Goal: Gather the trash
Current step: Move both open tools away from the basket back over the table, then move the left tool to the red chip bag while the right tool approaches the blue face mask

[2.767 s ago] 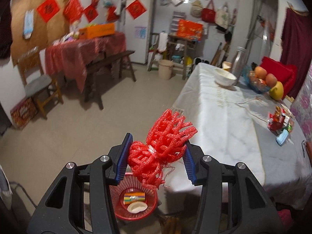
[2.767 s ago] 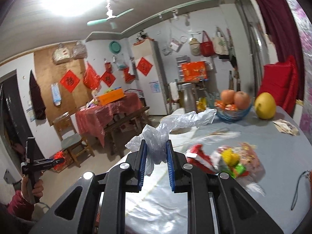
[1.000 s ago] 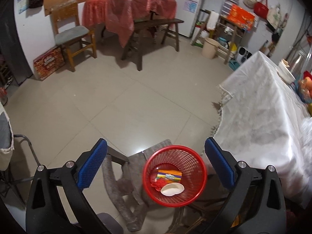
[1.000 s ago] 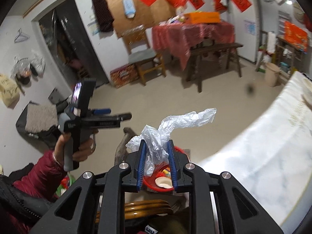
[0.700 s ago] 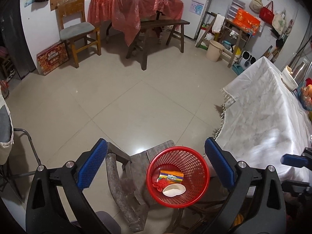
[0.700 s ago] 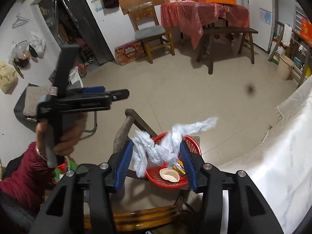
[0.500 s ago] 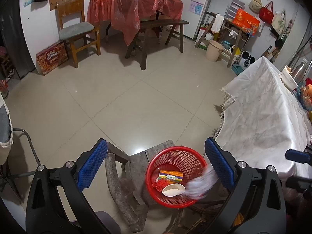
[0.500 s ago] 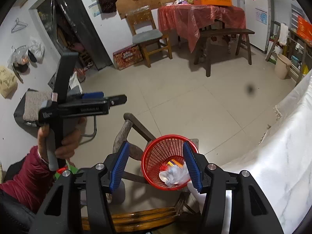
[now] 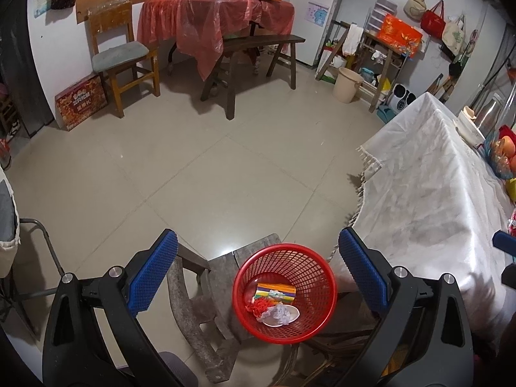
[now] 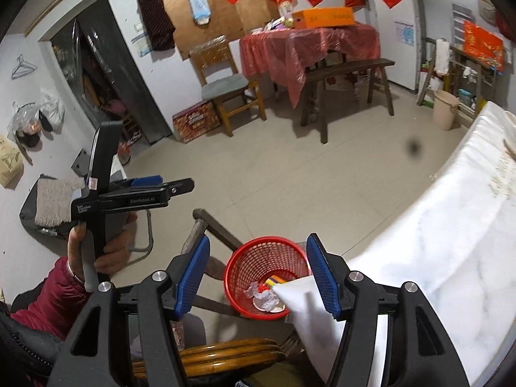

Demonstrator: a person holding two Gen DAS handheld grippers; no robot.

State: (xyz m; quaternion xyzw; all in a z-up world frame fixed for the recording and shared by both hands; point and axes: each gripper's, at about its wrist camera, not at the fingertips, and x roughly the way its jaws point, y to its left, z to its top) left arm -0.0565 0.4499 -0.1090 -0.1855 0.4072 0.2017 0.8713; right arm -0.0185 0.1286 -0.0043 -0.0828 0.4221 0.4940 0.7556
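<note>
A red mesh basket [image 9: 245, 277] stands on a low wooden stool [image 9: 222, 277] beside the white-clothed table [image 9: 429, 193]. In it lie a crumpled clear plastic bag [image 9: 277, 312], red foam netting [image 9: 258, 304], a coloured packet [image 9: 275, 291] and a white shell-like scrap [image 9: 292, 315]. My left gripper [image 9: 258, 277] is open and empty, above the basket. My right gripper [image 10: 258, 277] is open and empty, above the basket [image 10: 238, 258], with the bag [image 10: 261, 295] below it. The left gripper also shows in the right wrist view [image 10: 174, 188], held in a hand.
The table edge [image 10: 419, 225] lies to the right of the basket. A bowl [image 9: 469, 127] and a fruit bowl [image 9: 501, 161] stand at its far end. A round rattan chair back [image 10: 222, 356] is just below my right gripper. Tiled floor [image 9: 209, 167] stretches ahead.
My left gripper let go of the red netting into the basket. My right gripper swung over the basket, opened and dropped the plastic bag, which now lies in the basket.
</note>
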